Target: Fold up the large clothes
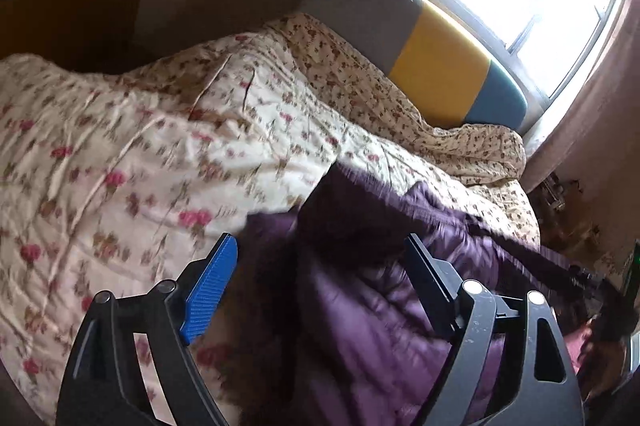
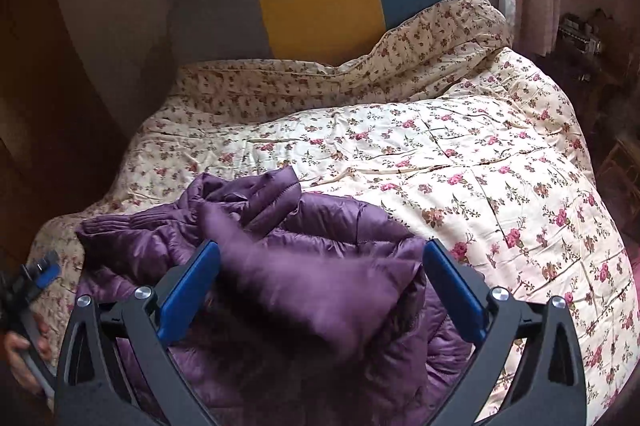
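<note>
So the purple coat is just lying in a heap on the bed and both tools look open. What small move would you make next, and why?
Probably lower the right tool onto the loose flap of the purple coat between its fingers and close on it. Both tools are open and hold nothing, the left tool included, and the coat lies crumpled on the floral quilt, so it likely needs spreading flat before any fold.

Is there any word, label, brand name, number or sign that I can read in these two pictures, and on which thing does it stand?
None: no readable text shows in either view.
Purple padded jacket: no label or brand visible.
Floral quilt: flower print only, no writing.
Headboard: plain grey, yellow and blue panels.
Clutter beside the bed: too dark and small to tell.
</note>
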Tool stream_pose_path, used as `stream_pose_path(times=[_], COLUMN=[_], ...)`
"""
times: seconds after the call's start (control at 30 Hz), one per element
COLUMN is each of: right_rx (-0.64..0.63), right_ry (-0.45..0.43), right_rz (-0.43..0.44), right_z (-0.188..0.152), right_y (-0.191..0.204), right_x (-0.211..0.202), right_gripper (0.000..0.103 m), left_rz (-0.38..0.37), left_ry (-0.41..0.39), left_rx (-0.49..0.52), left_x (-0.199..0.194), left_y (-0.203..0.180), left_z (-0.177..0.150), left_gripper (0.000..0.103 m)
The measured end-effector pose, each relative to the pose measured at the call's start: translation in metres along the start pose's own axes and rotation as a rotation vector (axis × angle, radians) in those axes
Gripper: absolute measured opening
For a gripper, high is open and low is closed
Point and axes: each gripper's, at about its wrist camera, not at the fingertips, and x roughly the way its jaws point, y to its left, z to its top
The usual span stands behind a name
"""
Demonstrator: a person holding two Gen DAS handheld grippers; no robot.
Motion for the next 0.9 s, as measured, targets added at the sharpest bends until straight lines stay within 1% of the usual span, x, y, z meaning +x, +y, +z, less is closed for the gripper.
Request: stream_pose_path(times=[0.1, 0.17, 0.23, 0.27, 0.4, 0.53, 0.57, 0.6, 0.63, 0.67, 0.7, 0.73, 0.77, 0.8, 0.83, 0.87, 0.9], right_rx=[0.009, 0.019, 0.041, 0.057, 0.097, 0.131, 0.127, 0.117, 0.104, 0.095, 0.079, 0.065, 0.050, 0.030, 0.012, -0.005, -0.020], right_ry=[0.030, 0.059, 0.092, 0.115, 0.166, 0.205, 0.205, 0.204, 0.205, 0.204, 0.201, 0.200, 0.198, 0.195, 0.191, 0.187, 0.183], right_rz=[-0.012, -0.027, -0.027, -0.030, -0.043, -0.045, -0.049, -0.054, -0.063, -0.067, -0.069, -0.072, -0.073, -0.070, -0.070, -0.071, -0.074], right_z=[-0.017, -0.035, -0.052, -0.062, -0.091, -0.111, -0.113, -0.114, -0.115, -0.116, -0.116, -0.117, -0.117, -0.119, -0.120, -0.122, -0.124], right_y=[-0.009, -0.020, -0.028, -0.033, -0.045, -0.052, -0.051, -0.048, -0.045, -0.043, -0.041, -0.040, -0.038, -0.037, -0.035, -0.032, -0.030], right_x=[-0.002, 0.001, 0.005, 0.008, 0.019, 0.030, 0.031, 0.031, 0.029, 0.027, 0.024, 0.021, 0.018, 0.013, 0.008, 0.004, 0.001], right_gripper=[0.101, 0.101, 0.101, 0.101, 0.101, 0.101, 0.097, 0.093, 0.081, 0.066, 0.058, 0.044, 0.032, 0.028, 0.020, 0.016, 0.015], left_rz=[-0.035, -0.078, -0.092, -0.111, -0.161, -0.214, -0.230, -0.242, -0.236, -0.233, -0.239, -0.241, -0.242, -0.244, -0.246, -0.246, -0.248], left_ry=[0.050, 0.078, 0.098, 0.114, 0.147, 0.179, 0.187, 0.203, 0.213, 0.212, 0.211, 0.212, 0.211, 0.209, 0.208, 0.209, 0.210], left_rx=[-0.027, -0.047, -0.060, -0.069, -0.133, -0.214, -0.223, -0.216, -0.201, -0.194, -0.183, -0.178, -0.173, -0.169, -0.166, -0.161, -0.155], left_x=[-0.005, -0.005, -0.005, -0.005, -0.003, 0.003, 0.006, 0.009, 0.011, 0.010, 0.009, 0.007, 0.005, 0.003, 0.000, -0.002, -0.006], left_y=[0.016, 0.022, 0.026, 0.028, 0.037, 0.040, 0.039, 0.036, 0.033, 0.031, 0.028, 0.027, 0.026, 0.025, 0.024, 0.024, 0.023], left_z=[-0.024, -0.037, -0.049, -0.056, -0.073, -0.082, -0.084, -0.087, -0.088, -0.089, -0.090, -0.090, -0.090, -0.091, -0.091, -0.092, -0.093], left_gripper=[0.084, 0.084, 0.084, 0.084, 0.084, 0.083, 0.069, 0.060, 0.047, 0.038, 0.034, 0.027, 0.023, 0.021, 0.019, 0.017, 0.016])
